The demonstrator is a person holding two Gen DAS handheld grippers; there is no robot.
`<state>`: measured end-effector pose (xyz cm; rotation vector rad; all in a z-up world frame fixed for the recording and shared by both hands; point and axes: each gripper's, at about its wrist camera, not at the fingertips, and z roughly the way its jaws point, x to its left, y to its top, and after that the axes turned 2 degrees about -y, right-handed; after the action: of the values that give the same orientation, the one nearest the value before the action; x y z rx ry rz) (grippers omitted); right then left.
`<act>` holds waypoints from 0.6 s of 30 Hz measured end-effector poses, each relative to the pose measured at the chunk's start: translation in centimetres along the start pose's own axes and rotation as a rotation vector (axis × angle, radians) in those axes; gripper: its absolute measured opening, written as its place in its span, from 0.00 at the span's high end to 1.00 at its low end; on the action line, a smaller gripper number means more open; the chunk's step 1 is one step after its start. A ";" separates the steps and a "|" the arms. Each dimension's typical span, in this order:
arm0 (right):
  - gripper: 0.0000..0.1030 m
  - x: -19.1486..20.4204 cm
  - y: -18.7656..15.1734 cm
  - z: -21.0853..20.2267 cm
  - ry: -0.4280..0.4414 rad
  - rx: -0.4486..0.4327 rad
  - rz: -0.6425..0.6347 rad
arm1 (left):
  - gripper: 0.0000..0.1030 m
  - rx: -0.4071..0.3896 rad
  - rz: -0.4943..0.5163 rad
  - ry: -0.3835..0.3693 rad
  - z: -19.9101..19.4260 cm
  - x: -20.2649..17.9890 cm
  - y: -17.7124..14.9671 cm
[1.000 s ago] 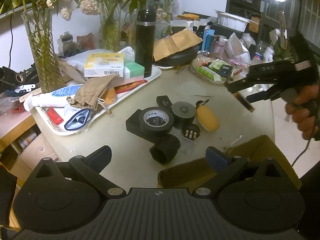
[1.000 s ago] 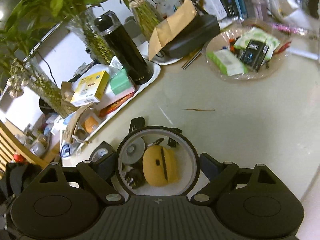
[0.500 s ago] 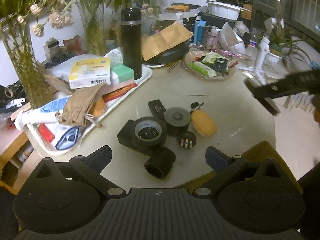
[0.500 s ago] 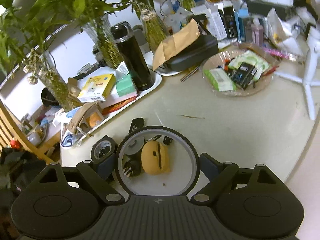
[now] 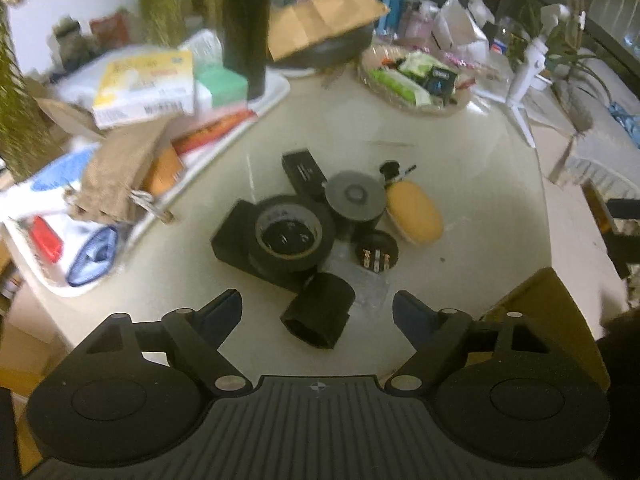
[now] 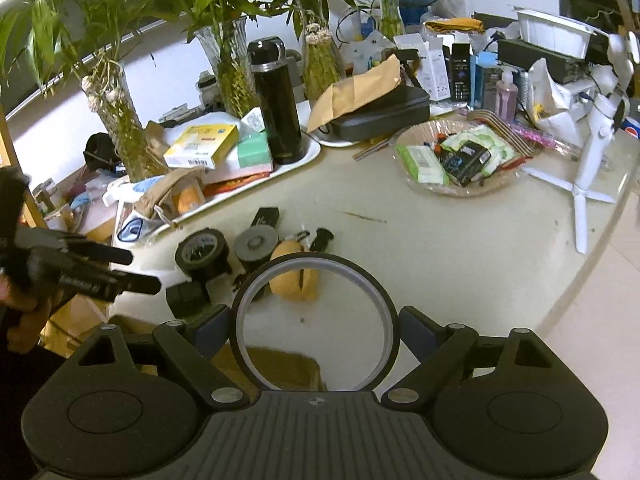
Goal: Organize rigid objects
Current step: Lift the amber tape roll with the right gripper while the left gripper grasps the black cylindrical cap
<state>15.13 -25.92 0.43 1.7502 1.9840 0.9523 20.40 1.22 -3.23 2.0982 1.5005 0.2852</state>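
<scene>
A pile of small items lies mid-table: a black tape roll on a flat black block, a grey round puck, a yellow oval case, a small round plug adapter and a short black cylinder. My left gripper hovers over the cylinder. Its jaws are closing, with the cylinder between them and gaps at both pads. From the right wrist view the left gripper reaches in from the left. My right gripper is shut on a clear ring with a black rim.
A brown cardboard box sits below the table's near edge. A white tray holds boxes and a black flask. Glass vases with plants line the back. A dish of packets and a white tripod stand at the right.
The left gripper has come closer over the pile and its jaws have narrowed around the black cylinder. The right gripper has drawn back and up with the ring.
</scene>
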 end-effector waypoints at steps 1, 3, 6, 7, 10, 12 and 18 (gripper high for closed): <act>0.12 -0.1 -0.3 -0.1 -0.004 0.002 0.003 | 0.19 0.013 -0.005 -0.007 0.4 0.2 0.1; 0.12 -0.4 -0.9 -0.2 -0.012 0.002 0.011 | 0.19 0.038 -0.016 -0.014 1.4 0.6 0.4; 0.12 -0.8 -1.6 -0.4 -0.012 0.001 0.023 | 0.20 0.073 -0.025 -0.036 2.6 1.1 0.6; 0.12 -0.8 -1.9 -0.4 -0.011 0.002 0.023 | 0.21 0.087 -0.027 -0.041 3.1 1.2 0.7; 0.12 -0.9 -2.5 -0.4 -0.017 0.004 0.019 | 0.27 0.118 -0.018 -0.052 4.0 1.4 0.9; 0.12 -1.0 -2.7 -0.4 -0.015 0.004 0.019 | 0.29 0.134 -0.015 -0.061 4.6 1.5 1.1; 0.12 -1.2 -3.3 -0.1 -0.008 0.006 0.020 | 0.54 0.194 -0.012 -0.078 6.4 1.6 1.3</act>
<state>12.88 -27.12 -1.90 1.7780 1.9697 0.9453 24.97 0.50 -8.07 2.2216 1.5475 0.0543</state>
